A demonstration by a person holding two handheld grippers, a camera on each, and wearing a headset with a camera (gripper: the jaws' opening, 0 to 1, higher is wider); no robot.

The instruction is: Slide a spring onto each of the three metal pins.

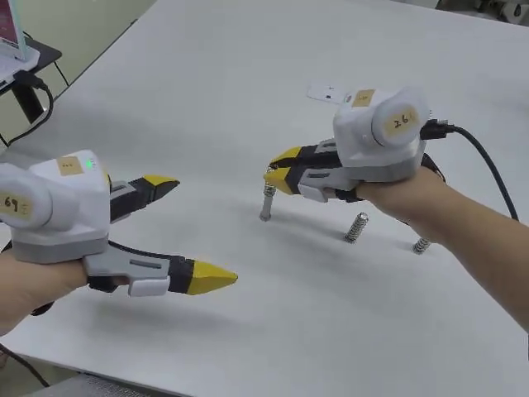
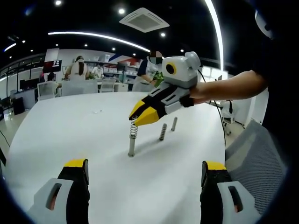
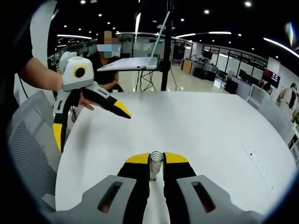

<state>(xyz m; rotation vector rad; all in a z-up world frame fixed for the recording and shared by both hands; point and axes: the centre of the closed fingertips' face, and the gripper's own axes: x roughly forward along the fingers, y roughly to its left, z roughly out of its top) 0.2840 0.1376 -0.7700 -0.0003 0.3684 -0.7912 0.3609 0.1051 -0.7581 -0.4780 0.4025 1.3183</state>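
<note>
Right fingers apparently snug on spring

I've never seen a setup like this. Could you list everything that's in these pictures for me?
Table: one, white, under everything.
Pins: three, grey metal, upright in a rough row on the table.
Springs: three by the look of it, silver; one gripped at the top of the leftmost pin in the head view, two seemingly on the other pins.
Tag: one, white, flat on the table beyond the pins.
Laptop: one, pale, on a stand past the table's edge.
People: a few, in the office behind.
Left gripper: one, white and grey, yellow-tipped fingers, open, off to the side.
Right gripper: one, same colours, shut on the spring.
</note>
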